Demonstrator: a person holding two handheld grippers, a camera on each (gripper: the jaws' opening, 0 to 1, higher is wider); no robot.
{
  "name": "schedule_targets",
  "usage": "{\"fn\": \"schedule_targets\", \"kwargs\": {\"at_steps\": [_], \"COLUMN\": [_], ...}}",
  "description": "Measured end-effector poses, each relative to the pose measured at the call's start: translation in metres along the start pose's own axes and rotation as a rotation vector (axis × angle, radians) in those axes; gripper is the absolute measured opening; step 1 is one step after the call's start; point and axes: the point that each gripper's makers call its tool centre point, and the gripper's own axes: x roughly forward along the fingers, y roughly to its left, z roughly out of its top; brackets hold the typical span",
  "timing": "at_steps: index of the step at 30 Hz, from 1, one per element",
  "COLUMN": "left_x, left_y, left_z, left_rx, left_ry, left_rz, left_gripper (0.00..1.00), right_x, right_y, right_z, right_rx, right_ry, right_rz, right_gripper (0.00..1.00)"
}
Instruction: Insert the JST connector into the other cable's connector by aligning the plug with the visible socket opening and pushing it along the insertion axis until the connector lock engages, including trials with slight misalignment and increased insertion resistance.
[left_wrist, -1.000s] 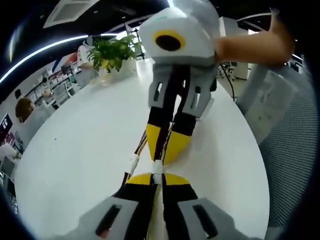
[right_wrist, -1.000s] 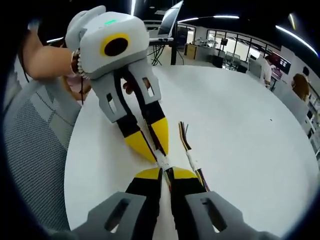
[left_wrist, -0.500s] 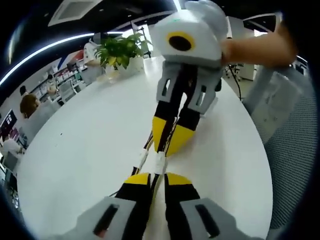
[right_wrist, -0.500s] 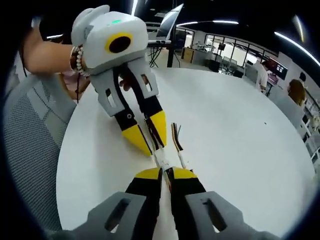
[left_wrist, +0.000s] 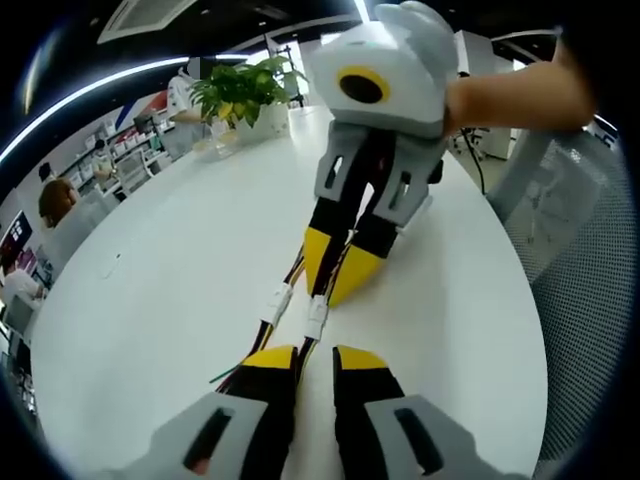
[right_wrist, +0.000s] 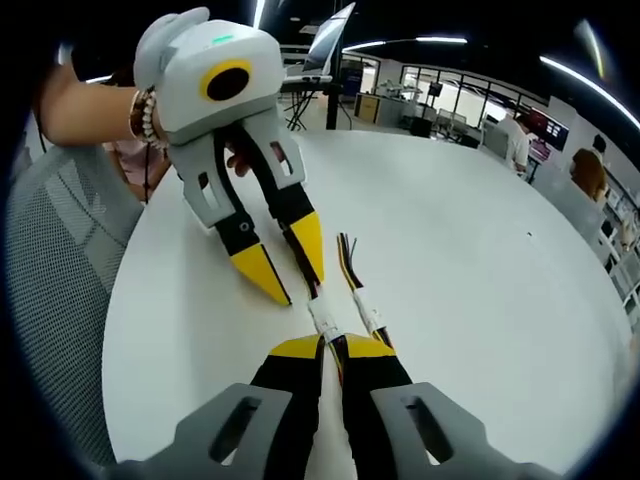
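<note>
Our left gripper (left_wrist: 315, 352) has its jaws spread a little. The right gripper view, where it comes in from the upper left, shows its yellow tips clearly parted. Thin wires run out through that gap, but nothing is clamped on them. We judge that this hand is only steadying the line, or has let go so the joint can be checked.

Just ahead of its tips lies the white JST connector (left_wrist: 316, 318), flat on the worktop (left_wrist: 160, 280) and in line between the two grippers. Wires leave it at both ends, one set towards each gripper. It reads as a single white piece, so plug and socket may well be together. We cannot tell whether the lock has caught.

Beside it, on the left gripper's left, lies a second connector (left_wrist: 277, 300). It is close but does not touch. Its loose wire ends (left_wrist: 228, 376) fan out by the left jaw. It looks like a spare that has been left out of the way.

Our right gripper (right_wrist: 333, 345) faces the left one across the connector, jaws pressed together on the connector cable (right_wrist: 336, 352) just behind the white housing. Gripping that close keeps the soft wires from buckling and keeps any push along the insertion axis.

We would next test the joint with a light pull.
</note>
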Motion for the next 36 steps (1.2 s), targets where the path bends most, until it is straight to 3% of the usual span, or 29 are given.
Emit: {"fn": "schedule_targets", "kwargs": {"at_steps": [24,36], "left_x": [0.0008,-0.0016], "left_y": [-0.0011,0.0012], "left_z": [0.0001,0.0025], "left_rx": [-0.013,-0.036], "left_ry": [-0.003,-0.020], "left_rz": [0.001,0.010], "left_gripper": [0.07,0.10], "right_x": [0.0010,-0.0018], "right_y": [0.0006,-0.0017], "right_z": [-0.0012,-0.0003], "right_rx": [-0.011,-0.011], "right_ry": [0.002,0.009], "right_rz": [-0.006,-0.028], "right_gripper": [0.05,0.13]}}
